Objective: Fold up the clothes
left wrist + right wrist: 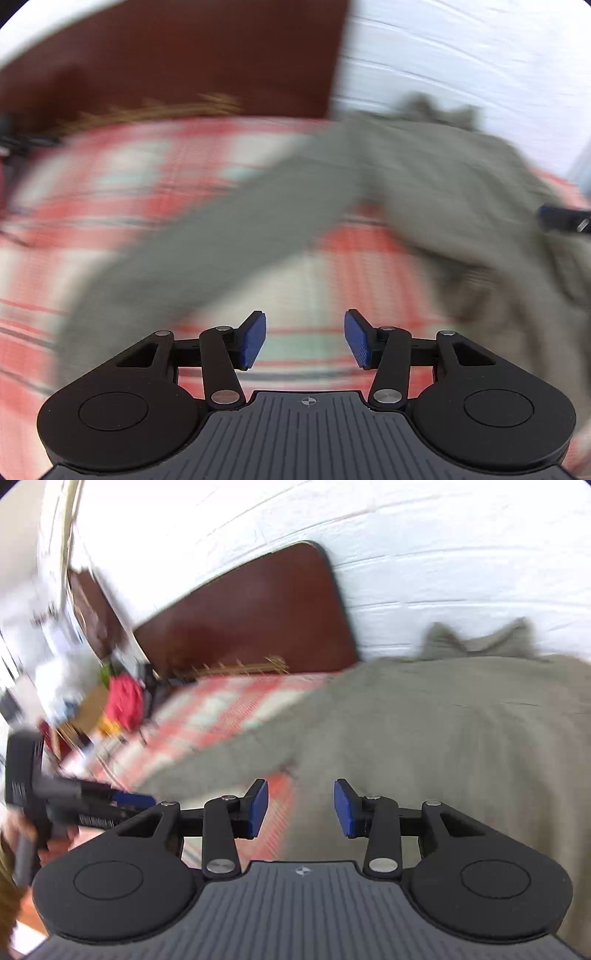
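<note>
Clutter fills the left edge of the right wrist view: a bright red bundle [123, 701], white and brown shapes too blurred for us to name, all sitting beside the bed. Behind, a dark reddish-brown headboard [251, 616] with a rounded corner leans against a white brick wall [443, 554]. A straw-coloured fringe [240, 668] runs along the foot of the headboard.

Our task piece, the grey-green garment [443, 192], lies on the red, white and mint plaid bedspread [147, 206]. Its cloth looks soft and matte, rumpled at the upper right of the left wrist frame, with one long flat strip reaching down toward the lower left. In the right wrist view the garment covers most of the right half of the frame, bunched into two peaks against the wall.

We hold the left gripper [305, 339] with jaws spread wide, nothing between its ribbed blue pads [255, 341], plaid showing in the gap. The right gripper [301, 808] is likewise wide apart and empty, hovering over the garment's edge. Both frames are smeared by motion blur.
</note>
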